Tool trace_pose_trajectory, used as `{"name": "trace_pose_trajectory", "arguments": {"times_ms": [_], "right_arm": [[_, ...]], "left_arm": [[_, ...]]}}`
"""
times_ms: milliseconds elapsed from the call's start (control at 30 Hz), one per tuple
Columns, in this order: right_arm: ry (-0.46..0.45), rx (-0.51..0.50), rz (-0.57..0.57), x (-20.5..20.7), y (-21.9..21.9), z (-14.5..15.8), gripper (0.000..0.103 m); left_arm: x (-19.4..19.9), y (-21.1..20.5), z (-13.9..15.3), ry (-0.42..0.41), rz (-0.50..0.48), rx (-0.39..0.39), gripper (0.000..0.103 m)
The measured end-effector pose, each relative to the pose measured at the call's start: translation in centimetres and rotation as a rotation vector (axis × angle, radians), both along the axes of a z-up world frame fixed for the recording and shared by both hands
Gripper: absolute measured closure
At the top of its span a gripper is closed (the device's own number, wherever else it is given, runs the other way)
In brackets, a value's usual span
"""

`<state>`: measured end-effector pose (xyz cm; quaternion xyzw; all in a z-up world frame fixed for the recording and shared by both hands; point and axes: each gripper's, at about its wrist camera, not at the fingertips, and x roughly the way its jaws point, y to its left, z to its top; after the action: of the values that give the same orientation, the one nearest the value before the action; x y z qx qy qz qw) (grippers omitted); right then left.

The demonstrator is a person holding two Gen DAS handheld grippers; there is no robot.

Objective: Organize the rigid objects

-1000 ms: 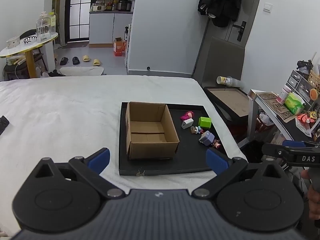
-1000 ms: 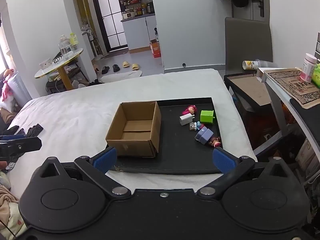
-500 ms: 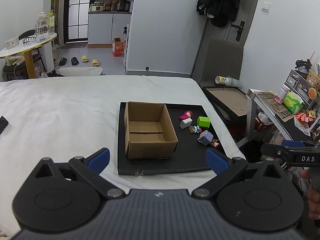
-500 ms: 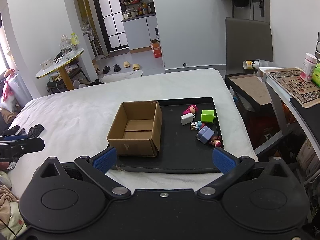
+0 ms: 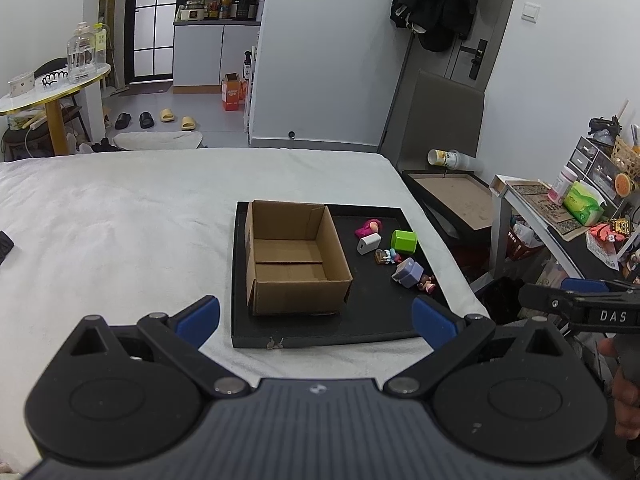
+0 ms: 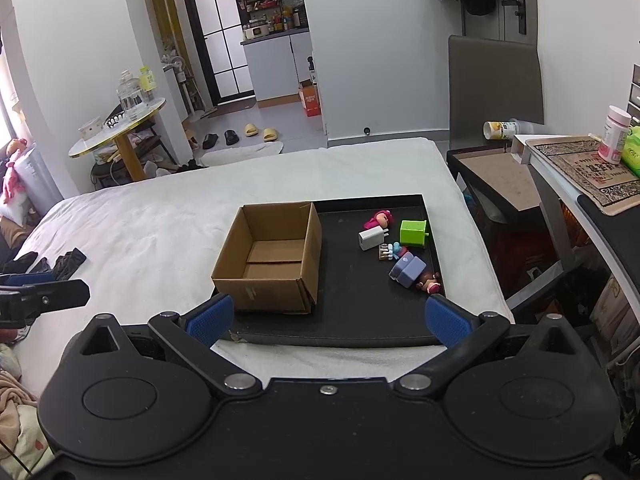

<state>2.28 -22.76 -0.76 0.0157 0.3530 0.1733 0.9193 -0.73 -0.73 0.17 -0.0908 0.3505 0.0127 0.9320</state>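
Left wrist view: left gripper [image 5: 316, 318] spread wide, holding nothing, short of a black tray [image 5: 320, 332] on a white bed [image 5: 120, 216]. On the tray's left, an open cardboard box [image 5: 294, 258]; to its right, white charger [image 5: 369, 243], green block [image 5: 404, 241], lavender block [image 5: 408, 272] and small figurines, loosely clustered. Right wrist view: right gripper [image 6: 326, 316] equally wide, empty, near the tray's front edge.

Brown cardboard box [image 5: 296, 256] and green block [image 5: 404, 240] on black tray [image 5: 376, 320], white sheet [image 5: 120, 220].
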Motion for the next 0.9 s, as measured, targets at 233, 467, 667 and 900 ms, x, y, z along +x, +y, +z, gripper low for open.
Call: {"name": "trace_pose_trajectory", "arguments": {"times_ms": [233,467,667,900], "right_arm": [[0.007,-0.002,-0.003,-0.01,0.04,0.11,0.0],[0.007,-0.003,-0.002,-0.01,0.12,0.1,0.0],[0.004,-0.002,0.005,-0.05,0.23,-0.02,0.0],[0.002,-0.001,0.007,-0.02,0.33,-0.11,0.0]], "left_arm": [[0.13,-0.02,0.06,0.003,-0.008,0.0,0.001],[0.2,0.09,-0.01,0.008,-0.006,-0.001,0.001],[0.22,0.03,-0.04,0.006,-0.004,0.0,0.001],[0.12,0.07,-0.03,0.006,-0.009,0.001,0.001]]}}
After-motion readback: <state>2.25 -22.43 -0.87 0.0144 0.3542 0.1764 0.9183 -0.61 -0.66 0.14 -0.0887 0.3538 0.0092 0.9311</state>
